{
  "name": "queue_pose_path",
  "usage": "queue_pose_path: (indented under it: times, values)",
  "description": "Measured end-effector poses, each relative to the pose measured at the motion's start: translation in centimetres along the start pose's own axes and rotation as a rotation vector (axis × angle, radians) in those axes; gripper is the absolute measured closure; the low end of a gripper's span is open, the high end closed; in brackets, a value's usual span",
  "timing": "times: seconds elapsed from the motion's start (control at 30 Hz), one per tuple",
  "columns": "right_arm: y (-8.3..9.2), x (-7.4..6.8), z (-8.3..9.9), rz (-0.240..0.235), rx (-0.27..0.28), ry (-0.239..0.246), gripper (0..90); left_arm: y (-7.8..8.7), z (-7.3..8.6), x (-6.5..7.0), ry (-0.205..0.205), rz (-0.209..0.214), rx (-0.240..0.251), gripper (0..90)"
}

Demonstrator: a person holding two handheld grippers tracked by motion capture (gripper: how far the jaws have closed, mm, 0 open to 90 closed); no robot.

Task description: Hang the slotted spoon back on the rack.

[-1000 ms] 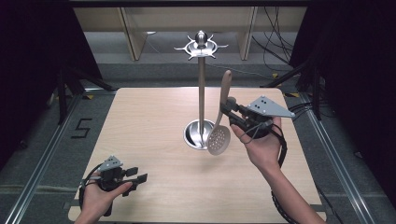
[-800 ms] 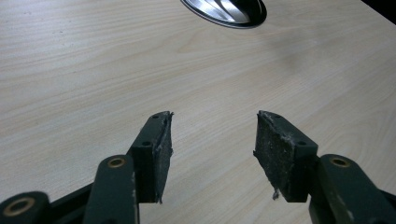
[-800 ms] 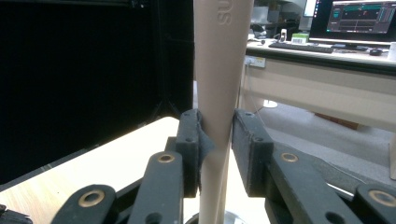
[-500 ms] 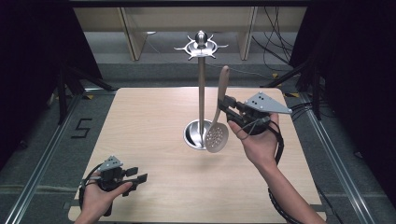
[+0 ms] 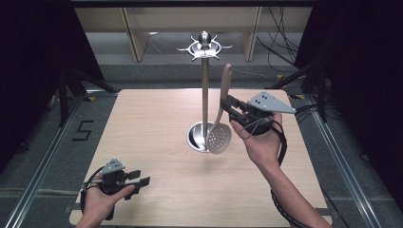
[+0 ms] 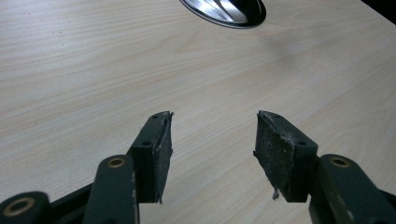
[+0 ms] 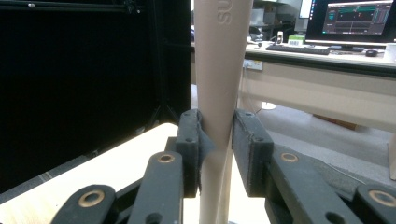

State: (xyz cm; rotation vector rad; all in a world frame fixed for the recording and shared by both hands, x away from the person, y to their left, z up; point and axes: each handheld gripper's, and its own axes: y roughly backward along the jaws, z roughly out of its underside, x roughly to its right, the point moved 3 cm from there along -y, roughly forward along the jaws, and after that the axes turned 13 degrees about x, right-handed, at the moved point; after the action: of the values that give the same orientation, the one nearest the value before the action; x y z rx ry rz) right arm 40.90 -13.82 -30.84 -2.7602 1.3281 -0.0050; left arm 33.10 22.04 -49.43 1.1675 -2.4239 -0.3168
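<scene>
Your right tool [image 5: 229, 105] is clamped on the beige handle of a slotted spoon [image 5: 221, 121], holding it upright in the air just beside the pole of the metal utensil stand [image 5: 204, 90]; the spoon's perforated bowl hangs over the stand's round base. In the right gripper view the handle sits squeezed between both pads. Your left tool [image 5: 140, 181] rests low near the counter's [image 5: 152, 123] front left corner, jaws apart with nothing between them

The slotted spoon [image 5: 220, 128] hangs upright just left of the right gripper [image 5: 231, 103], directly right of the utensil stand [image 5: 204, 95], with the left gripper [image 5: 142, 180] well apart at the table's [image 5: 152, 123] near-left corner.
</scene>
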Motion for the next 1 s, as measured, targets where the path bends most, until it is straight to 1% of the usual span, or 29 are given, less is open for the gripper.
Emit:
queue_pose_path:
  times: [0.07, 0.13, 0.17, 0.2, 0.23, 0.33, 0.37, 0.47, 0.5, 0.57, 0.63, 0.7, 0.73, 0.77, 0.8, 0.87, 0.97, 1.0]
  values:
    - [-0.07, -0.01, -0.04, 0.001, -0.004, 0.005, 73.5, 0.0, 0.0, 0.01, 0.001, 0.0, 0.0, 45.0]
    - [-0.21, 0.12, -0.16, -0.001, 0.012, 0.028, 73.5, 0.0, 0.0, 0.01, 0.001, 0.0, 0.0, 45.1]
    - [-0.23, -0.03, -0.15, -0.003, 0.004, 0.006, 73.5, 0.0, 0.01, 0.0, 0.001, 0.0, 0.0, 45.0]
    - [-0.2, -0.09, -0.17, 0.006, -0.004, -0.006, 73.5, 0.0, 0.01, 0.0, 0.001, 0.0, 0.0, 45.0]
    - [-0.26, -0.07, -0.23, -0.001, 0.001, 0.005, 73.5, 0.0, 0.0, 0.0, 0.001, 0.0, 0.0, 45.0]
    - [-0.37, 0.0, -0.39, 0.004, 0.005, 0.015, 73.5, 0.01, 0.0, 0.0, 0.001, 0.0, 0.001, 45.1]
    - [-0.39, -0.04, -0.41, 0.01, 0.002, 0.007, 73.5, 0.01, 0.0, 0.01, 0.001, 0.0, 0.001, 45.0]
    - [-0.5, -0.13, -0.57, 0.007, 0.008, -0.002, 73.5, 0.03, 0.0, -0.03, 0.006, -0.004, -0.005, 45.0]
    - [-0.53, -0.01, -0.64, 0.002, 0.008, 0.016, 73.5, 0.01, -0.01, -0.01, 0.002, 0.0, -0.001, 45.0]
    - [-0.6, 0.02, -0.7, 0.008, 0.009, 0.018, 73.5, -0.01, 0.01, 0.0, 0.008, -0.003, -0.001, 45.0]
    - [-0.63, -0.04, -0.74, 0.009, 0.004, 0.009, 73.5, 0.0, 0.0, 0.01, 0.008, -0.003, -0.002, 45.0]
    - [-0.78, 0.05, -0.77, 0.015, 0.015, 0.018, 73.5, 0.0, 0.0, 0.0, 0.009, -0.003, -0.001, 45.0]
    - [-0.84, 0.21, -0.82, 0.012, 0.019, 0.035, 73.5, 0.0, 0.0, 0.0, 0.009, -0.004, -0.001, 45.0]
    - [-0.82, 0.14, -0.82, 0.012, 0.009, 0.021, 73.5, -0.01, 0.0, 0.0, 0.005, -0.002, 0.0, 45.0]
    - [-0.78, -0.03, -0.8, 0.014, 0.0, -0.01, 73.5, -0.01, 0.0, 0.01, 0.008, -0.002, -0.002, 45.0]
    - [-0.91, 0.11, -0.85, 0.01, 0.004, 0.009, 73.5, -0.02, 0.0, -0.01, 0.001, -0.001, 0.0, 45.0]
    - [-0.92, 0.11, -0.93, 0.019, -0.001, -0.006, 73.5, -0.04, 0.0, 0.0, 0.001, 0.002, 0.0, 45.0]
    - [-1.01, 0.21, -0.96, 0.012, 0.001, 0.006, 73.5, -0.04, 0.0, -0.01, 0.001, 0.002, -0.001, 45.0]
